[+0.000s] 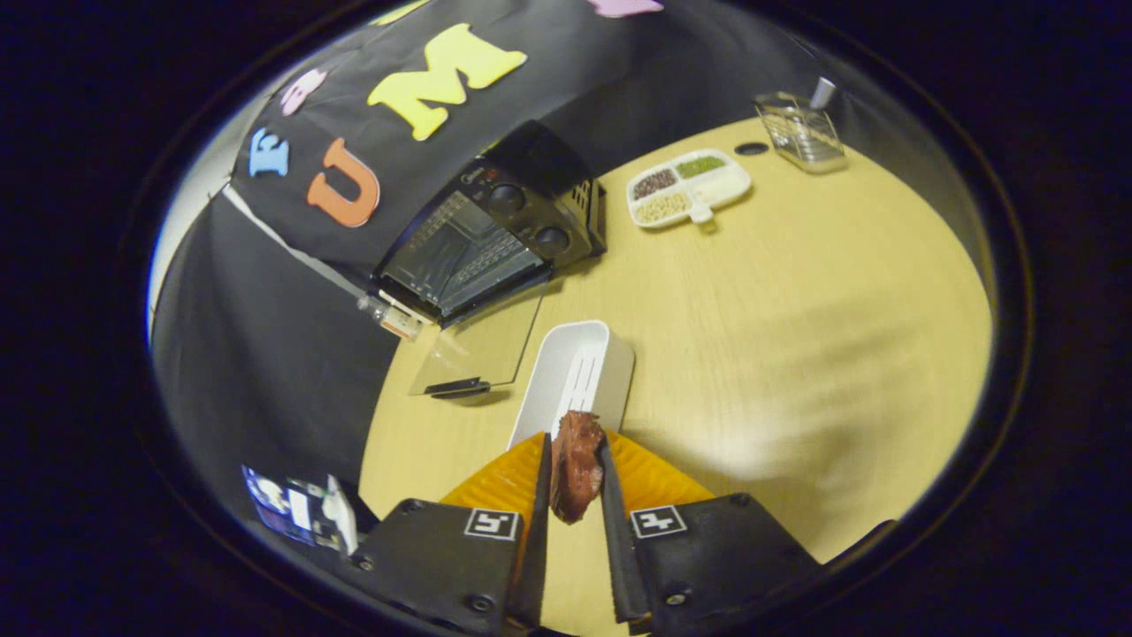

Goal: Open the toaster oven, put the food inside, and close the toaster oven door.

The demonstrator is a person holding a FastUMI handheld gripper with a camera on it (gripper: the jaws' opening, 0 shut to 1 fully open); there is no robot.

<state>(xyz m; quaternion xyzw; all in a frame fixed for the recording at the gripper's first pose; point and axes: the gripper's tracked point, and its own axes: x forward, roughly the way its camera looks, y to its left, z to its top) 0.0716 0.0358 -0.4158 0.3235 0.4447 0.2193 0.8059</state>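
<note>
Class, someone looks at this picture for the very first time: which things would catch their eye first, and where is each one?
First, the dark reddish piece of food pinched between the two fingers of the gripper, held above an orange plate. Beyond it lies a white tray, and further on the black toaster oven stands with its glass door folded down open onto the wooden table. Far off sits a divided dish of beans.

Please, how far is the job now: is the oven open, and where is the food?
Done: the toaster oven stands open, its glass door folded down onto the table. In hand: the tool is shut on the brown piece of food, above the orange plate. Left: carry it past the white tray into the oven, then close the door.
</note>
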